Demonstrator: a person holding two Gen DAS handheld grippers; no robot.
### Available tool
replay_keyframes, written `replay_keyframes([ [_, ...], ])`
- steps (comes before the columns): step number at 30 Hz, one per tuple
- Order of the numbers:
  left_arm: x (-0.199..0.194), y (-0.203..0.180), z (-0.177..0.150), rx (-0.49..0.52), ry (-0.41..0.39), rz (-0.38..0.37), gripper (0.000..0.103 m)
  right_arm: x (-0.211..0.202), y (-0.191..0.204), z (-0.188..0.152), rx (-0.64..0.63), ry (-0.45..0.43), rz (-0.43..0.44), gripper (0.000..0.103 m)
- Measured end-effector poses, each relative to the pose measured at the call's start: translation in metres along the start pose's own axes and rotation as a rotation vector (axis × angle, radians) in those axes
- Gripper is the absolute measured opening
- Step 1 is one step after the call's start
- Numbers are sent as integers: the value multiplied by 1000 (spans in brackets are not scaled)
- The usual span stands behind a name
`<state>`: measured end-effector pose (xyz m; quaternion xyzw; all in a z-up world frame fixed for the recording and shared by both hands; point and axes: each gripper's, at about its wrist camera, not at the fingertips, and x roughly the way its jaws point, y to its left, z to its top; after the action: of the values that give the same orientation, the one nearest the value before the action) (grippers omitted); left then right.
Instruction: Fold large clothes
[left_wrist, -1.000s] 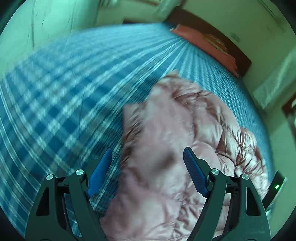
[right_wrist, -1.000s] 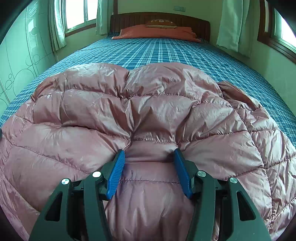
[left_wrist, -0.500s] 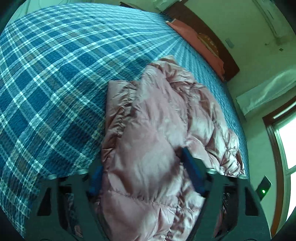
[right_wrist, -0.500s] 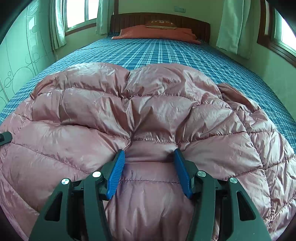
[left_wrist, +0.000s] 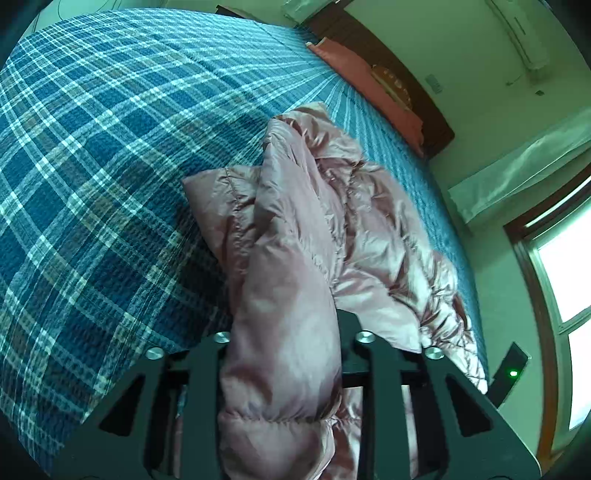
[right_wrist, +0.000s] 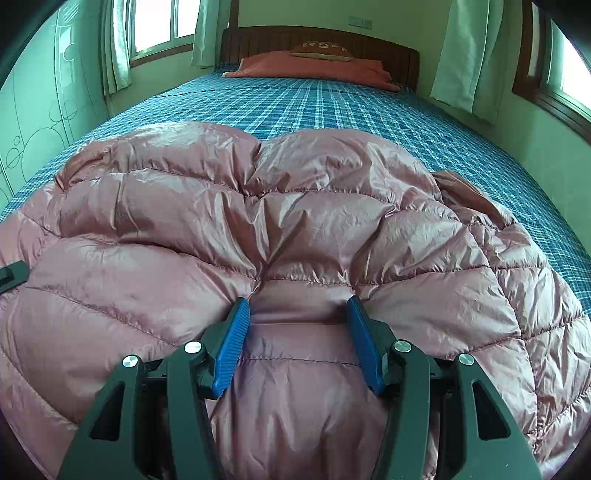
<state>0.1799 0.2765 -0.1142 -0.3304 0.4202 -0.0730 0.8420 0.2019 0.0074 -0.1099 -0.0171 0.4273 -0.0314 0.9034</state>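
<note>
Left wrist view. We see the pink puffer jacket (left_wrist: 332, 229) lying on the bed (left_wrist: 92, 166), over its blue plaid cover, towards the edge of the bed on the window side. A thick fold of the jacket runs straight down between the two black arms of the left hand-held gripper (left_wrist: 284, 328). The fabric bulges over the finger pads and hides them, so we read the left hand-held gripper as clenched on the jacket. Beyond that fold the rest of the garment lies crumpled, with one quilted flap spread flat on the cover to the left. At the far end of the bed we note an orange pillow (left_wrist: 369, 88) against a dark wooden headboard (left_wrist: 417, 99). A small black device with a green light (left_wrist: 511, 373) shows at the lower right, beside the jacket's edge.

Right wrist view. The jacket (right_wrist: 295, 221) fills the lower half of the frame, quilted panels facing up. The right hand-held gripper (right_wrist: 298, 310) rests on it with its blue pads (right_wrist: 231, 347) set wide apart, a flat panel of fabric lying between them; nothing is pinched, so we record it as released. The plaid bed (right_wrist: 332, 107) stretches beyond to the pillow (right_wrist: 310, 68) and headboard (right_wrist: 321, 40). Green curtains (right_wrist: 461, 55) hang at both sides.
</note>
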Motion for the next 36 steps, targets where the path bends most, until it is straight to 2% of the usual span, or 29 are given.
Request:
replay_keyframes([
  [5,-20,-29,1,76,-43,18,18,0,1,1,0,4,-5,55],
  [12,-53,-91,-1,192,-85,-16,16,-23,-21,9,46,7,32,55],
  [15,-61,-125,-6,249,-90,-24,16,-44,-46,5,67,-10,41,55],
  [21,-58,-200,-29,383,-89,-24,16,-84,-124,-18,151,-47,-14,56],
  [26,-33,-262,-61,486,-58,-2,16,-101,-183,-40,232,-52,-80,56],
  [30,6,-298,-95,557,-12,39,16,-101,-222,-57,275,-30,-130,56],
  [36,71,-314,-150,601,92,104,16,-101,-266,-81,363,10,-174,56],
])
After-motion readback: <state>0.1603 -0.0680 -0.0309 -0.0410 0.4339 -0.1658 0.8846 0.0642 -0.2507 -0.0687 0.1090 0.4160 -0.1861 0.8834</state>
